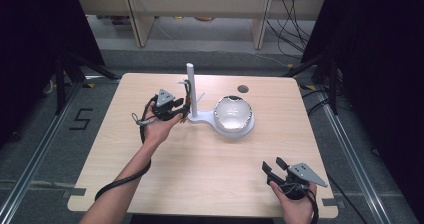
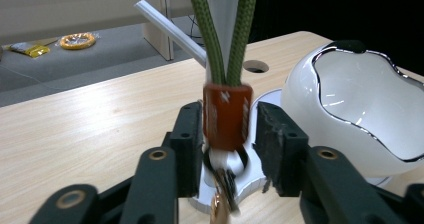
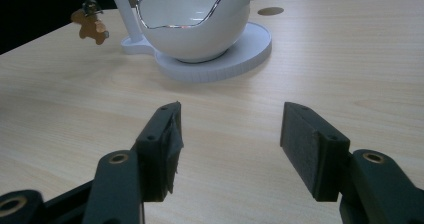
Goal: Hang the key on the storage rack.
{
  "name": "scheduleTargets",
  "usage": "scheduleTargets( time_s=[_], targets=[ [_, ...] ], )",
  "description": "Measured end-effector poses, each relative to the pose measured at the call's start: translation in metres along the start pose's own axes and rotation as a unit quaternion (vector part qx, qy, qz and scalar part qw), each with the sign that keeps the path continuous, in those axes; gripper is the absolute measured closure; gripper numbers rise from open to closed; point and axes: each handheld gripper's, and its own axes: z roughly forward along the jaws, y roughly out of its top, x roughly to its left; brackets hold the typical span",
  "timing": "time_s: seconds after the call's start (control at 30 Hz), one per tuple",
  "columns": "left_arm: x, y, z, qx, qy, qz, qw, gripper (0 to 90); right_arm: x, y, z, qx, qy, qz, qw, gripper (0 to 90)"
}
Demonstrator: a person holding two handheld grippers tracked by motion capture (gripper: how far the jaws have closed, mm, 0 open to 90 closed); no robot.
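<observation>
A keychain of green cord (image 2: pixel 225 34) with a red-brown sleeve (image 2: pixel 226 104) hangs at the white stand's post (image 1: pixel 191 84), a brown charm (image 3: pixel 90 29) dangling below. My left gripper (image 1: pixel 181 108) reaches in from the left; its jaws (image 2: pixel 229 134) bracket the sleeve with a small gap on the right side, open. A white egg-shaped bowl (image 1: pixel 232 111) with a silver rim sits on the stand's round base (image 1: pixel 246 130). My right gripper (image 1: pixel 272 165) rests at the table's near right corner, its jaws (image 3: pixel 230 129) wide open and empty, facing the bowl (image 3: pixel 195 29).
A round hole (image 1: pixel 243 89) is in the tabletop behind the bowl. A slanted white branch (image 2: pixel 170 29) sticks out from the post. Wooden shelf legs and cables stand on the floor beyond the table's far edge.
</observation>
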Motion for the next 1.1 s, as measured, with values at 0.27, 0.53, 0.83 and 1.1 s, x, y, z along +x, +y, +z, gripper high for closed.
scheduleTargets(
  time_s=[0.27, 0.53, 0.83, 1.1],
  targets=[
    [0.006, -0.013, -0.021, 0.017, 0.003, 0.014, 0.9998, 55.6, -0.001, 0.001, -0.001, -0.001, 0.007, 0.001, 1.0000, 42.7],
    [0.018, -0.047, -0.066, 0.034, 0.013, 0.032, 0.9988, 51.6, 0.001, 0.000, -0.001, 0.004, 0.002, 0.017, 0.9998, 42.7],
    [0.022, -0.089, -0.109, 0.026, 0.027, 0.015, 0.9992, 51.3, -0.001, 0.000, 0.000, 0.002, -0.002, -0.007, 1.0000, 42.7],
    [0.016, -0.116, -0.134, 0.015, 0.039, 0.015, 0.9990, 50.1, 0.000, 0.000, -0.001, 0.004, -0.009, 0.003, 0.9999, 42.6]
  ],
)
